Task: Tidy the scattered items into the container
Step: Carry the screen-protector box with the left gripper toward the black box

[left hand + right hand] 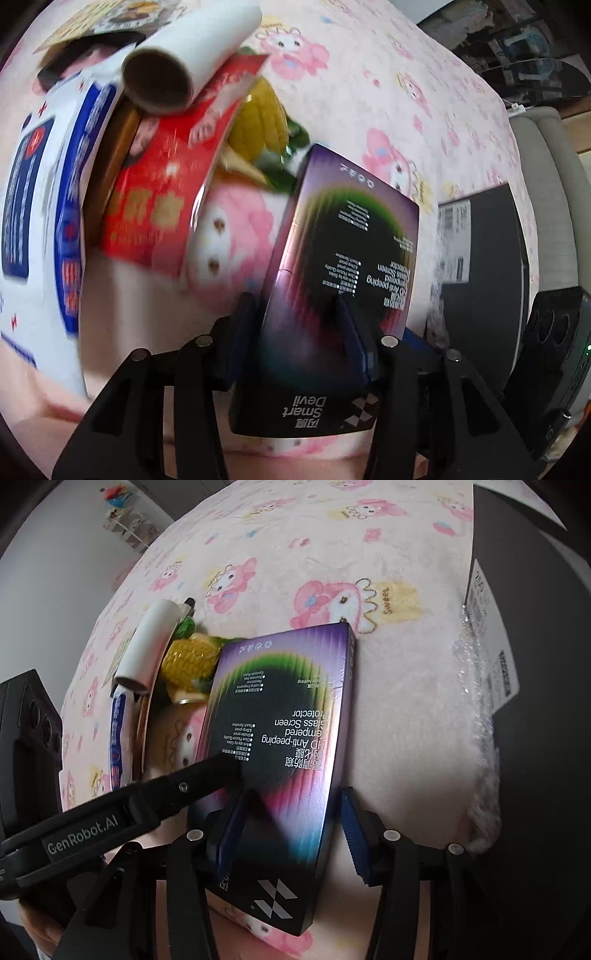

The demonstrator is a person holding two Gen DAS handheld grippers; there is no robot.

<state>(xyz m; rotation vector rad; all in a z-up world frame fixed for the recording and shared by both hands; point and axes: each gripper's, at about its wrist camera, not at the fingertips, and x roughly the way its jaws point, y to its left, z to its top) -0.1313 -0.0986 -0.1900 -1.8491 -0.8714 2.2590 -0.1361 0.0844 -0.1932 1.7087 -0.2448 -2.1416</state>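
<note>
Between your two grippers lies one purple screen-protector box (280, 738), flat on the pink cartoon-print blanket (399, 709).

- Left gripper (299, 332): jaws straddle the box's near end; whether the pads press on it, you cannot tell from this view.
- Right gripper (291, 830): jaws parted, the right blue pad (354, 834) clear of the box edge, nothing clenched.
- Beyond the box: toy corn cob (188, 661), white roll (147, 642), red packet (162, 184), blue-and-white packet (44, 206), all crowded together.
- At the blanket's right edge: black box (546, 701) with a white label.
</note>
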